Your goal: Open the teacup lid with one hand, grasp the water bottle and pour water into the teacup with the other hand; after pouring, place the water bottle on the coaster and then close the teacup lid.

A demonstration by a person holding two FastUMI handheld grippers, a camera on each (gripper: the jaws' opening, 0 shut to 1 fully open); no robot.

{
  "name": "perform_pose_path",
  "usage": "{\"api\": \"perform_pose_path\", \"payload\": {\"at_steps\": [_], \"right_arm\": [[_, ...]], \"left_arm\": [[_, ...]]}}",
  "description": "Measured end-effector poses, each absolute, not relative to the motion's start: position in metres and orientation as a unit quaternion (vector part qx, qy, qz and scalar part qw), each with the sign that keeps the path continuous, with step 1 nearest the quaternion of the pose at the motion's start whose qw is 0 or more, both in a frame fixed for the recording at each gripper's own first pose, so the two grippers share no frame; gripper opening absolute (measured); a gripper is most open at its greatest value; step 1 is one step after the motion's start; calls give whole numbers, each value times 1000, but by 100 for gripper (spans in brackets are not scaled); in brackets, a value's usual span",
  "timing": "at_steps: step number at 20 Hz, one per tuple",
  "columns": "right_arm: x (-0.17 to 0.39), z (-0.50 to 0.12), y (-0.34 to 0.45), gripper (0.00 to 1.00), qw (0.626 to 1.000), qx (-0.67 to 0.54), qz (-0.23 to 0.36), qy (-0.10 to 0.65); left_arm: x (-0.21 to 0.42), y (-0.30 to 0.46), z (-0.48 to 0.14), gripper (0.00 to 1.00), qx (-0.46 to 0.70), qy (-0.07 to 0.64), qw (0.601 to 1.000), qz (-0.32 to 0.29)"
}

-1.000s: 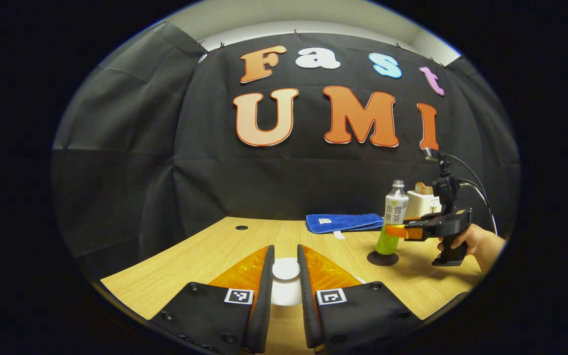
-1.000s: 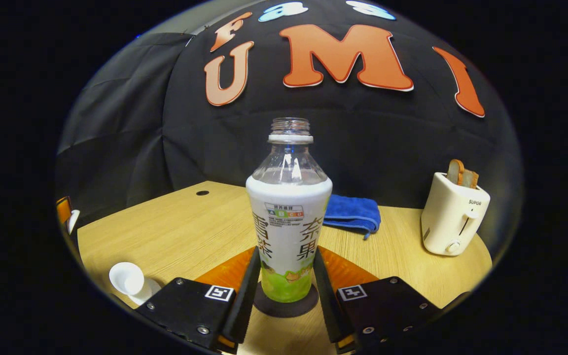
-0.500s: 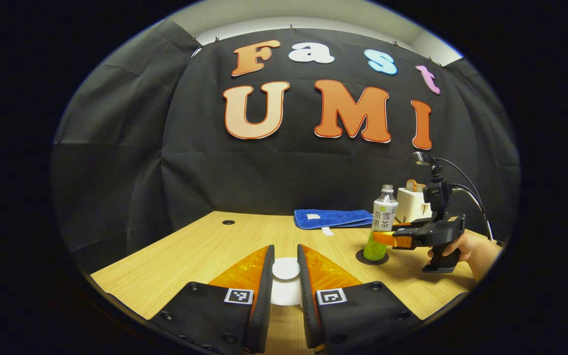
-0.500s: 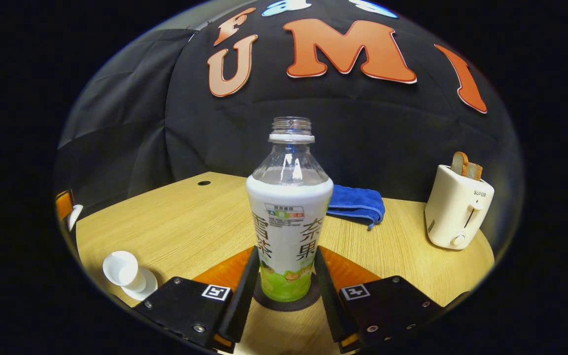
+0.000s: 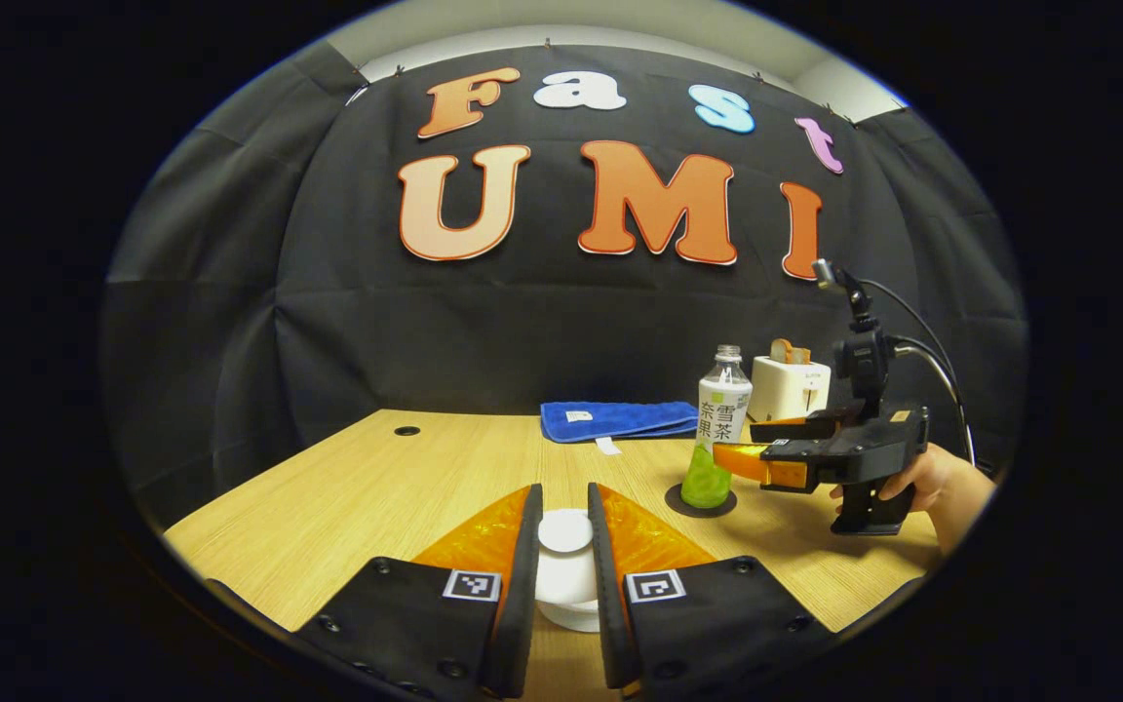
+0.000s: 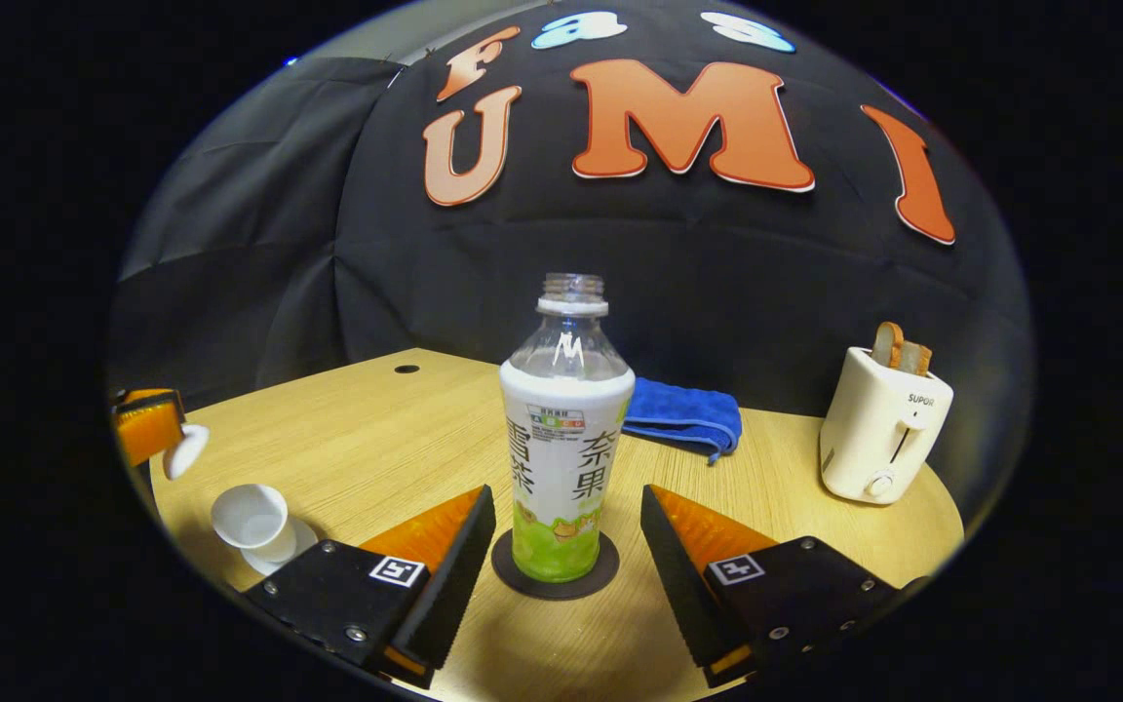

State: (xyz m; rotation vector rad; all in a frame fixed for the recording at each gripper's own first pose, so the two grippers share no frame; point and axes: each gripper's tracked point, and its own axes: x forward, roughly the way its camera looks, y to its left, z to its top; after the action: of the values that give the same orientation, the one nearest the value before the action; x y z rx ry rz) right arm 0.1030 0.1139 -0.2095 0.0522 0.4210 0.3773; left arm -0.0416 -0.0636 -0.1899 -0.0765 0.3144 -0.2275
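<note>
Uncapped bottle [image 6: 566, 444] — between parted fingers [image 6: 445, 575]

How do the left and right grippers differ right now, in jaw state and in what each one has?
The left gripper is shut on the teacup lid; the right gripper is open, its fingers standing clear of the water bottle on either side. The left gripper carries its load above the teacup; the right gripper carries nothing, and the water bottle stands upright on the coaster. Both have orange and black fingers.
</note>
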Motion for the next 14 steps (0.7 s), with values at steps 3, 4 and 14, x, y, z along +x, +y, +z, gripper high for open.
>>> {"api": "perform_pose_path", "payload": {"at_steps": [3,4,14], "right_arm": [[92,-195,109,93,963,29,188,192],[89,-190,107,94,964,31,189,186],[58,-163,89,96,969,40,184,157]], "left_arm": [[-39,-74,-196,33,-40,159,979,-123],[-37,-76,-199,31,-39,161,978,-124],[-33,-89,-244,31,-22,211,968,-132]]}}
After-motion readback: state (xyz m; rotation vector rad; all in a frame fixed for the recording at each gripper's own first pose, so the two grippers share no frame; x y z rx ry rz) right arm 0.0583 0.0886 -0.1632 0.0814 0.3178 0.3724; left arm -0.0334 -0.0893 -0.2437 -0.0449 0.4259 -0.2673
